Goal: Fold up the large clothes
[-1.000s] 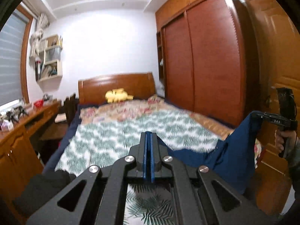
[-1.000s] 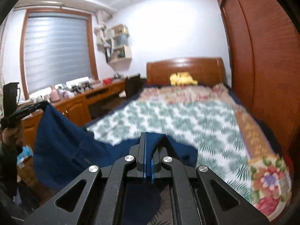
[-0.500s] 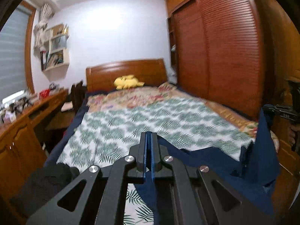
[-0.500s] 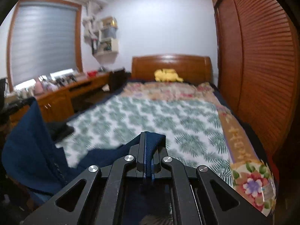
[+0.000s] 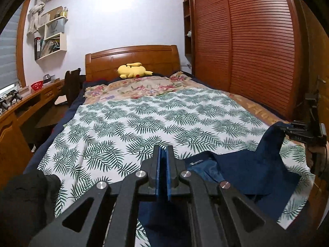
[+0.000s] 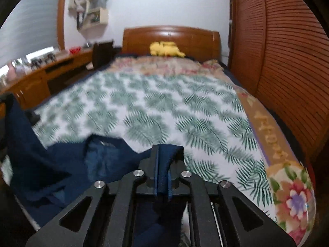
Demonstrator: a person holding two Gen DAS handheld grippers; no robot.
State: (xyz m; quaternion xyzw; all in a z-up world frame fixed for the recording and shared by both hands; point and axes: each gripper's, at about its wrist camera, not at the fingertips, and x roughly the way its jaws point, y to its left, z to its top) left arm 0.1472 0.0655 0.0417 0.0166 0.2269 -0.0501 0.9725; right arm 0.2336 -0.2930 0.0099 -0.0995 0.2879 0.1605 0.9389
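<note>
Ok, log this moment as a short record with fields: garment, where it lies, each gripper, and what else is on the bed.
garment: navy blue garment, large, partly spread
surface: leaf-print sheet on the bed, garment at its near end
left gripper: shut on a fold of the garment
right gripper: jaws opening, cloth between them
garment corners: one raised at each gripper, middle sagging onto the sheet
other on bed: yellow plush toy by the headboard
beside bed: black cloth at the near left

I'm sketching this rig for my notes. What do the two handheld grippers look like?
Both match: the left gripper and right gripper have matte black angular linkage arms with triangular cut-outs, silver round pivot bolts, and two narrow black fingers lined with blue pads. No cables or sleeves are visible.
</note>
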